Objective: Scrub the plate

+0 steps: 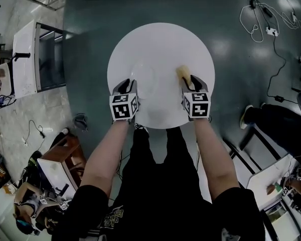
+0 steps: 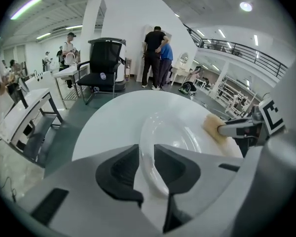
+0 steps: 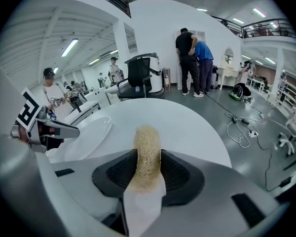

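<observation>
Lying flat on the table, the plate looks stiff, slick and breakable, best pinched at the near rim that the left gripper straddles with parted jaws, while the right gripper clamps a soft sponge.

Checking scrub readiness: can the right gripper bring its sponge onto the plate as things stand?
Probably yes. The right gripper grips the scrub sponge just beside the white plate, with only bare table between them; the left gripper straddles the plate's near rim, clear of that path.
</observation>
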